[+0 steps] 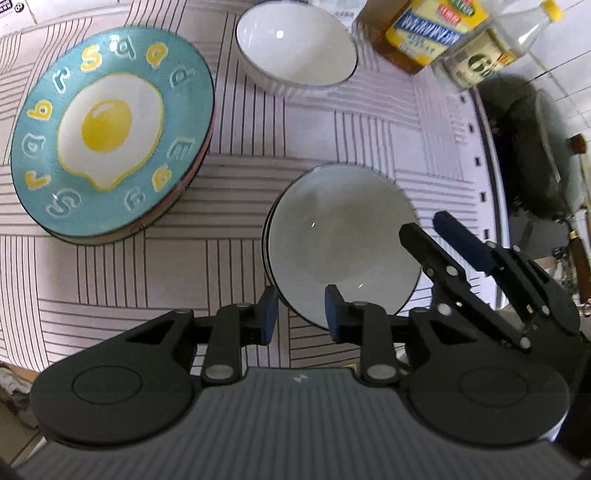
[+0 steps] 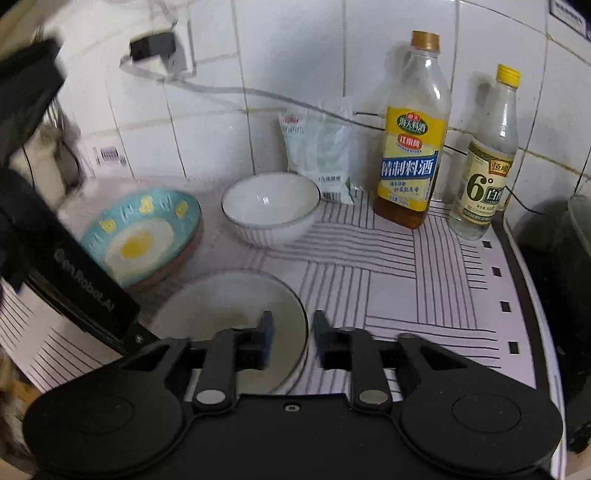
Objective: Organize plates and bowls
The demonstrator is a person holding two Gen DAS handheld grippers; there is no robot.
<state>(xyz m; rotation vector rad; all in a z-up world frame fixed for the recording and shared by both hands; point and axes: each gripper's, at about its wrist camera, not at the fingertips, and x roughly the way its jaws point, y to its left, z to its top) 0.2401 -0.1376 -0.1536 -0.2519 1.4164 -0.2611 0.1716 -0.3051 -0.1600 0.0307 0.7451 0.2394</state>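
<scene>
Left wrist view: table (image 1: 332, 129) under a pale cloth printed with blocks of dark stripes. Far left, turquoise fried-egg plate (image 1: 110, 125) with raised letters round its rim, atop a pinkish plate beneath. Far centre, white bowl (image 1: 295, 44), dark-rimmed, ribbed outside. Near centre, stack of white plates (image 1: 340, 240), thin dark rims. Far right, amber bottle (image 1: 421, 33) and clear bottle (image 1: 491, 48); dark wok (image 1: 532, 147) off the right edge. Left gripper (image 1: 301, 314) fingers parted narrowly, straddling the near-left rim of the white plates; grip not clear. Right gripper (image 1: 430, 225) at that stack's right edge.

Right wrist view: white tiled wall (image 2: 295, 74) with a socket and cable behind the table (image 2: 406, 266). Fried-egg plate (image 2: 147, 232) left, white bowl (image 2: 269, 206) centre, salt bag (image 2: 325, 155) behind it, amber bottle (image 2: 410, 147) and clear bottle (image 2: 484, 166) right. Right gripper (image 2: 293, 332) fingers narrowly apart either side of the white plates' (image 2: 221, 306) right rim, holding nothing firmly visible.
</scene>
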